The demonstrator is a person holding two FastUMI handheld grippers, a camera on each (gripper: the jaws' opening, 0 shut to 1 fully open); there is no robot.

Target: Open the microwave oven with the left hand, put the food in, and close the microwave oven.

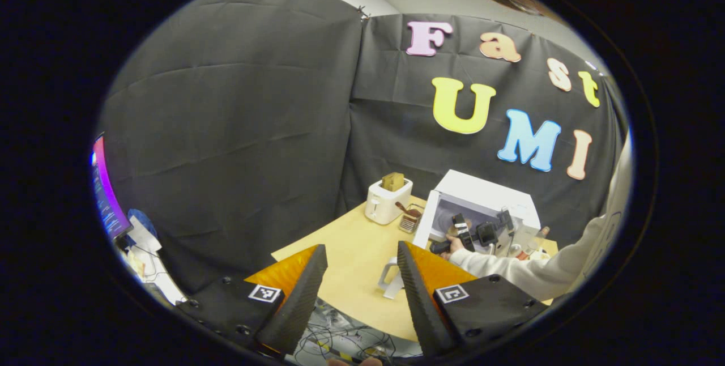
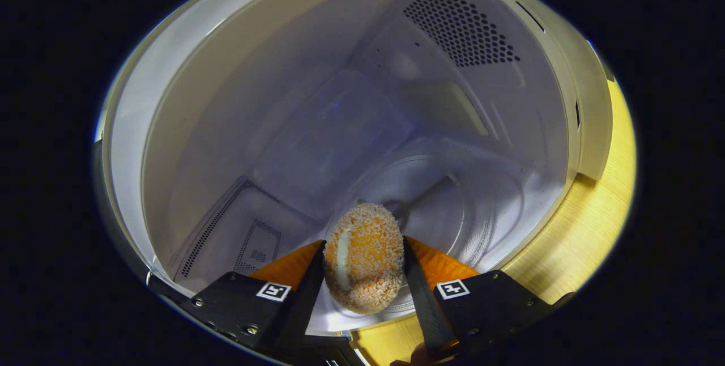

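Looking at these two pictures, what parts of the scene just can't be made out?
- Left gripper view: the microwave cavity and food, hidden by the right tool and the hand.
- Left gripper view: small items beside the toaster, too small to identify.
- Right gripper view: the underside of the food, covered by the tool's fingers; whether it touches the glass turntable is unclear.

Round orange food piece (image 2: pixel 362 258): rough, crumb-coated surface with a smooth pale streak. White microwave oven (image 2: pixel 187 145) cavity: smooth, softly glossy walls, perforated vent panels, clear glassy turntable (image 2: pixel 453 207). Pale wooden table (image 1: pixel 351 252): smooth, matt, fine grain. White toaster (image 1: pixel 387 203): glossy plastic. Black booth cloth (image 1: pixel 238 128): matt, creased.
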